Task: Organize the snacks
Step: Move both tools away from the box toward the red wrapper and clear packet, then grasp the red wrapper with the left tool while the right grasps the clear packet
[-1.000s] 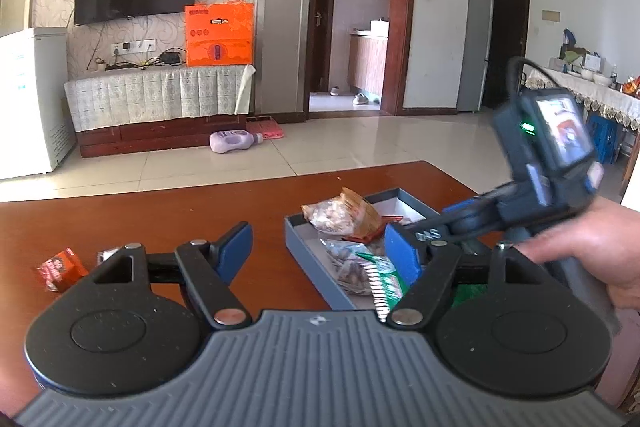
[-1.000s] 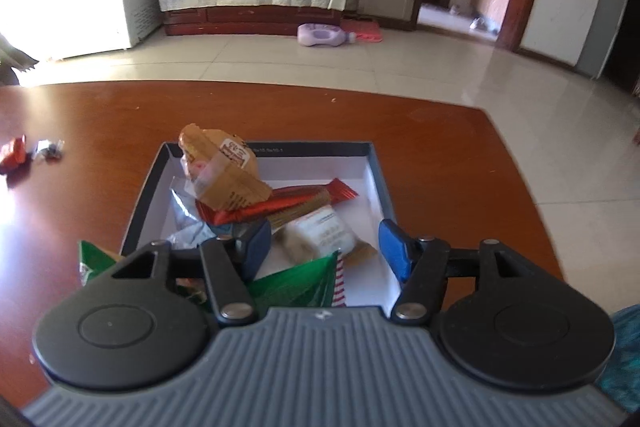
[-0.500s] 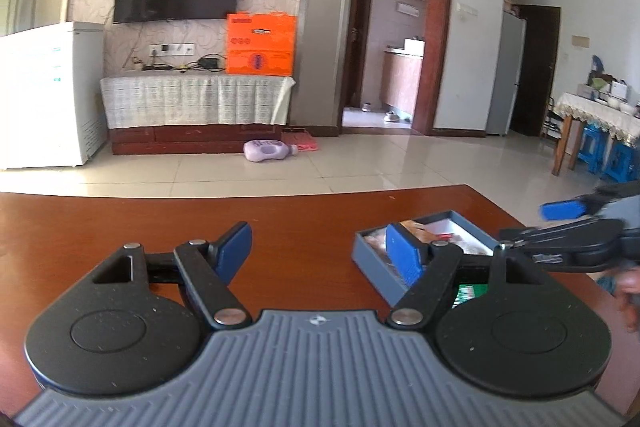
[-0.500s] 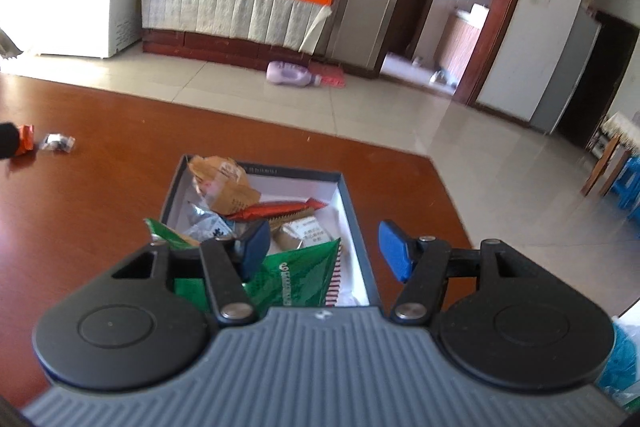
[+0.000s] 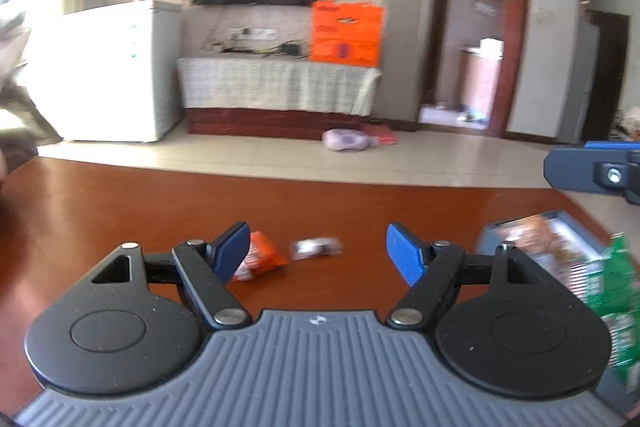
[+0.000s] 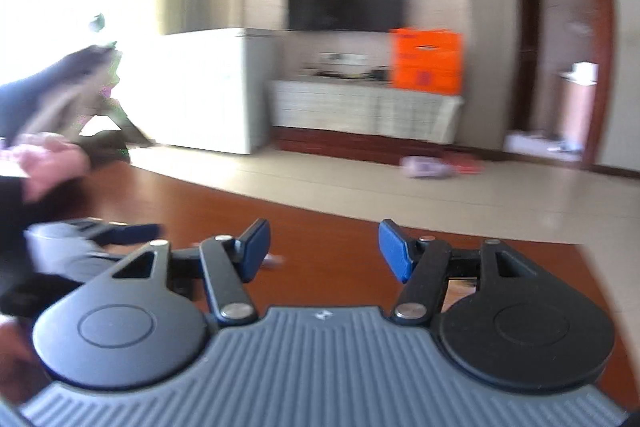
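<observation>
Crinkled orange snack packet (image 5: pixel 262 259), blurred

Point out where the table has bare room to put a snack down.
Bare wood: the far-left tabletop, and the strip between the silver packet and the box. Crowded: the box, green bag overhanging, and around the orange packet.

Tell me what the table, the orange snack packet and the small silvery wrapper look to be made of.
Table: likely varnished reddish-brown wood, glossy, with window glare on its top. Orange snack packet: probably plastic film, crinkled. Small silvery wrapper: shiny, foil or clear film; too blurred to tell which.
</observation>
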